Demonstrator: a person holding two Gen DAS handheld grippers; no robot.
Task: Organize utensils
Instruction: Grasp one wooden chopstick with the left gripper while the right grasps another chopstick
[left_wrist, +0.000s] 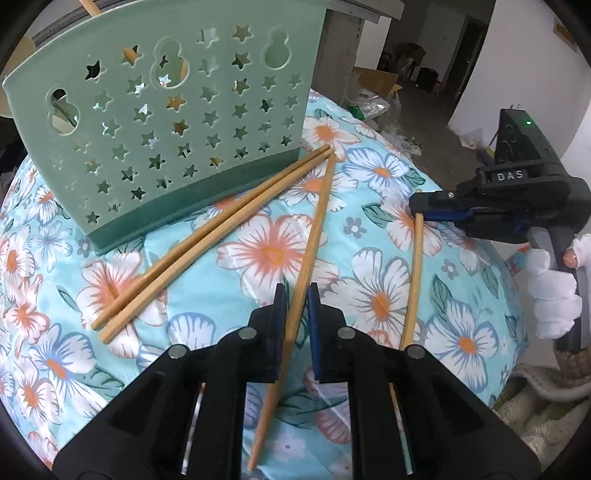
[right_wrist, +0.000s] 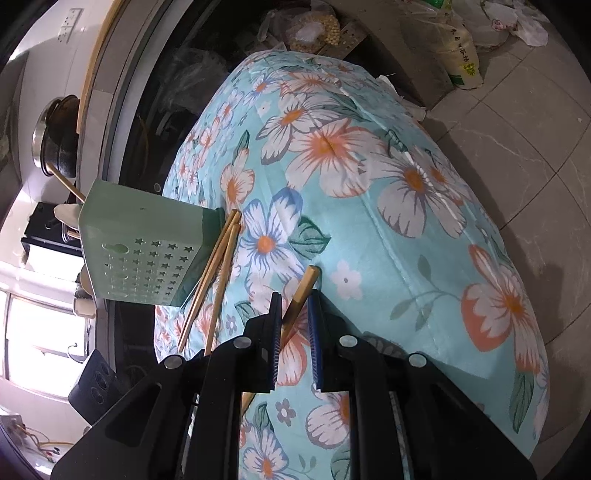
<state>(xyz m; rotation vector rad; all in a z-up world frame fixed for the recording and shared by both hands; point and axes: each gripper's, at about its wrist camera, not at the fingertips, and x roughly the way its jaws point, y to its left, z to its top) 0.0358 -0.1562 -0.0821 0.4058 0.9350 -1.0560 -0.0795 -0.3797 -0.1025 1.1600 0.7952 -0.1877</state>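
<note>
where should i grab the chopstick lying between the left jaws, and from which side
Grip the chopstick on its bare middle stretch, coming down from above with the jaws either side of its width. It lies flat on the floral cloth, apart from the pair beside the green holder, so both flanks look free. The left gripper already straddles it there.

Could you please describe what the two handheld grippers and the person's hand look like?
Both grippers are black plastic with blue finger pads and round silver pins on the linkages: the left gripper, the right gripper. From the left wrist view the right one carries white "DAS" lettering and a box with a green light. The hand wears a white glove with open fingertips. No cables show.
</note>
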